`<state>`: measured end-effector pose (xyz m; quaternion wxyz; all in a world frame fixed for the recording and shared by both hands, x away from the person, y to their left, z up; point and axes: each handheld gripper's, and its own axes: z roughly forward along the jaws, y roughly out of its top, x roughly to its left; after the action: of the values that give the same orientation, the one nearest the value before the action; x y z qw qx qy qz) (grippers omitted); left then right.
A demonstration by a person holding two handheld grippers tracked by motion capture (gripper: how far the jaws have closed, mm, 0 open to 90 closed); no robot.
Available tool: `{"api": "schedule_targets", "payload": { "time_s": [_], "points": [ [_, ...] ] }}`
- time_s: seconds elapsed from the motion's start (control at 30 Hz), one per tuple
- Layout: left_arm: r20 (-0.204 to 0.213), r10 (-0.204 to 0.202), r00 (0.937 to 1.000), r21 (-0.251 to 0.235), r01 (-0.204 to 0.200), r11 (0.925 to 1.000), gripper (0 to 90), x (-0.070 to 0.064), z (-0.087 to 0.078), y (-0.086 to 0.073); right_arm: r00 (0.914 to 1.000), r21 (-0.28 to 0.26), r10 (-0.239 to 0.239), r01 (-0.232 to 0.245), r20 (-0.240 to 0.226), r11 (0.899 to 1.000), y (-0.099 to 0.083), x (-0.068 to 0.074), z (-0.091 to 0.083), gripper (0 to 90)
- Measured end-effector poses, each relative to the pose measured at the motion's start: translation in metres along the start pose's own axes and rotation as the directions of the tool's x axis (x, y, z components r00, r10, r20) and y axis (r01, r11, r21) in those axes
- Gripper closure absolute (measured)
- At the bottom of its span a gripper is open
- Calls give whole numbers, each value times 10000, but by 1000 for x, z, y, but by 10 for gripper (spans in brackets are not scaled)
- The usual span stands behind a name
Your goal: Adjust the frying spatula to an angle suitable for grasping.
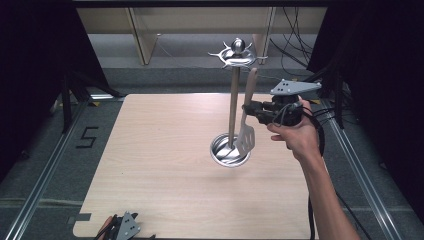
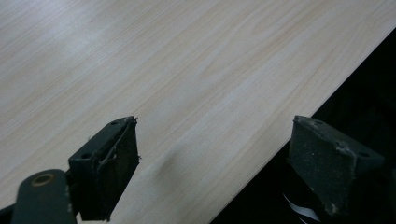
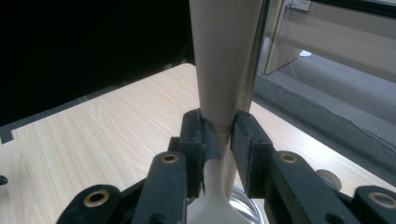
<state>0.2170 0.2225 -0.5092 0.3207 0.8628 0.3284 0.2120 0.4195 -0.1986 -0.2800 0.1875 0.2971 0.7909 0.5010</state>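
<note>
The right gripper (image 1: pixel 248 106) is clamped on the handle of a slotted spatula (image 1: pixel 246 131), held upright just beside the wooden post of a utensil stand (image 1: pixel 232 107) near the middle of the table (image 1: pixel 165 170). In the right gripper view the two black jaws press on either side of the pale handle (image 3: pixel 219 84) where it narrows, with the wide wooden part rising above them and the pale neck running down below toward the stand's round metal base (image 3: pixel 243 198). From the high view the spatula's slotted blade hangs over that base dish (image 1: pixel 222 152), and the handle's top end lies close under the stand's metal hook crown (image 1: pixel 236 54). The left gripper (image 1: pixel 122 227) rests at the table's near edge; in its own view its jaws stand wide apart with nothing between them, over the bare tabletop (image 2: pixel 177 70) and its edge.
</note>
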Motion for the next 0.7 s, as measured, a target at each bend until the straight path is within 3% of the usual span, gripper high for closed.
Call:
{"api": "schedule_targets", "payload": {
  "time_s": [0.07, 0.1, 0.17, 0.2, 0.27, 0.33, 0.37, 0.4, 0.43, 0.7],
  "points": [
    [-13, 396, 9992, 131, -396, 9991, 152, 3, -1, 1, 10000, -41, -38, 39, 25, 10000, 0, 0, -1, 747],
    [-10, 237, 9997, 58, -237, 9997, 151, 2, 0, 0, 9999, -47, 137, -137, -25, 9999, 0, 1, -1, 744],
    [33, -4, 10000, -24, 4, 10000, 152, 0, 0, 0, 9998, -108, 54, -55, -167, 9999, 0, -1, -1, 723],
    [-52, 335, 9994, 166, -334, 9993, 151, 2, -1, 1, 10000, -93, -28, 28, -60, 10000, 0, 0, -1, 707],
    [64, 562, 9984, 227, -563, 9982, 151, 3, -1, 1, 10000, -275, -5, 6, 42, 9996, 0, 0, -2, 696],
    [39, 517, 9987, 194, -518, 9985, 152, 3, -1, 1, 10000, -109, -26, 26, -25, 9999, 0, 1, -4, 678],
    [51, 553, 9985, 226, -554, 9982, 151, 3, -1, 1, 9998, -288, -93, 98, 170, 9995, -1, 1, -4, 667],
    [3, 260, 9997, 190, -260, 9995, 151, 1, -1, 0, 10000, -204, -61, 62, 29, 9998, 0, 0, -5, 647],
    [24, 514, 9987, 211, -514, 9985, 151, 3, -1, 1, 9999, -199, -94, 95, 51, 9998, 0, 0, -6, 634],
    [30, 508, 9987, 225, -509, 9985, 152, 3, -1, 1, 9998, -408, -41, 49, 197, 9992, -5, 3, -15, 543]
  ]
}}
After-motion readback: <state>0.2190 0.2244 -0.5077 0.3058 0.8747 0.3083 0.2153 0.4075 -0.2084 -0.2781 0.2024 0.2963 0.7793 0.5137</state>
